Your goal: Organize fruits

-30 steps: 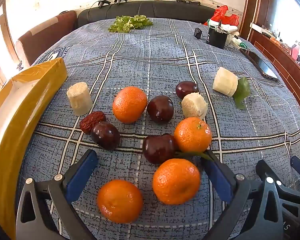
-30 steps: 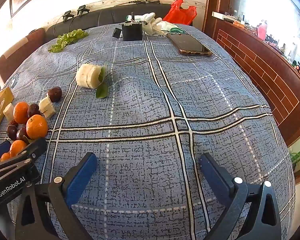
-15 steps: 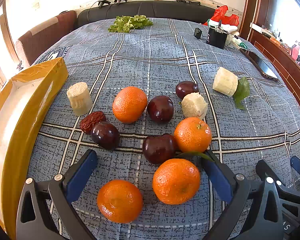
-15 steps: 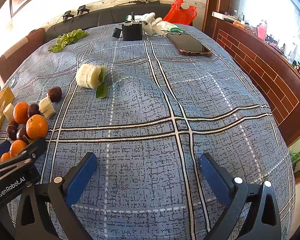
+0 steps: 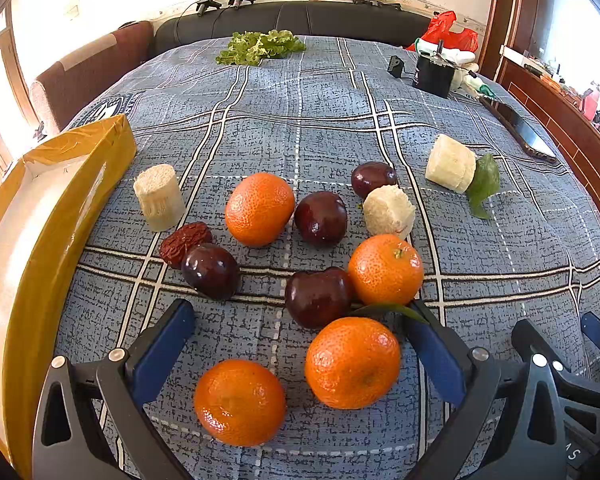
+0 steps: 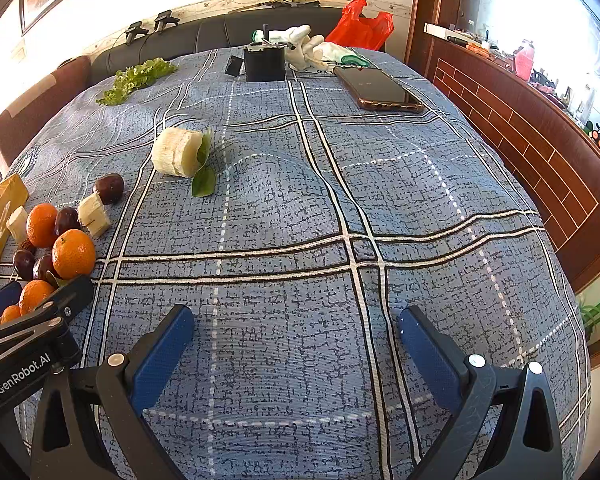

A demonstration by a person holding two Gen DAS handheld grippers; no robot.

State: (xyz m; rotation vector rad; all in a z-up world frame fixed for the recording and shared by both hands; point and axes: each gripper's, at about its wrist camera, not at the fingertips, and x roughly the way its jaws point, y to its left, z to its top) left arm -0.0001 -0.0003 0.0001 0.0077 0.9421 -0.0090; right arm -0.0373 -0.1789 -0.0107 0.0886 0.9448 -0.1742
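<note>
Fruit lies loose on the blue plaid cloth (image 5: 300, 128). My left gripper (image 5: 300, 344) is open, with two oranges (image 5: 352, 362) (image 5: 239, 400) between its fingers. Beyond them lie more oranges (image 5: 385, 269) (image 5: 259, 209), several dark plums (image 5: 318, 296) (image 5: 210, 270), a red date (image 5: 184, 237) and pale peeled chunks (image 5: 159, 196) (image 5: 388, 211) (image 5: 451, 168). My right gripper (image 6: 296, 344) is open and empty over bare cloth, right of the fruit pile (image 6: 73, 253). A pale chunk with leaves (image 6: 178, 152) lies farther ahead.
A yellow box (image 5: 40, 240) stands open at the left edge. A phone (image 6: 380, 90), a black box (image 6: 263, 63), white gloves (image 6: 306, 46), a red bag (image 6: 360, 24) and lettuce (image 5: 260, 45) lie at the far end. A wooden wall (image 6: 540, 140) runs along the right.
The left wrist view has turned slightly, so the yellow box shows more of its inside. The fruits and the right gripper have not moved.
</note>
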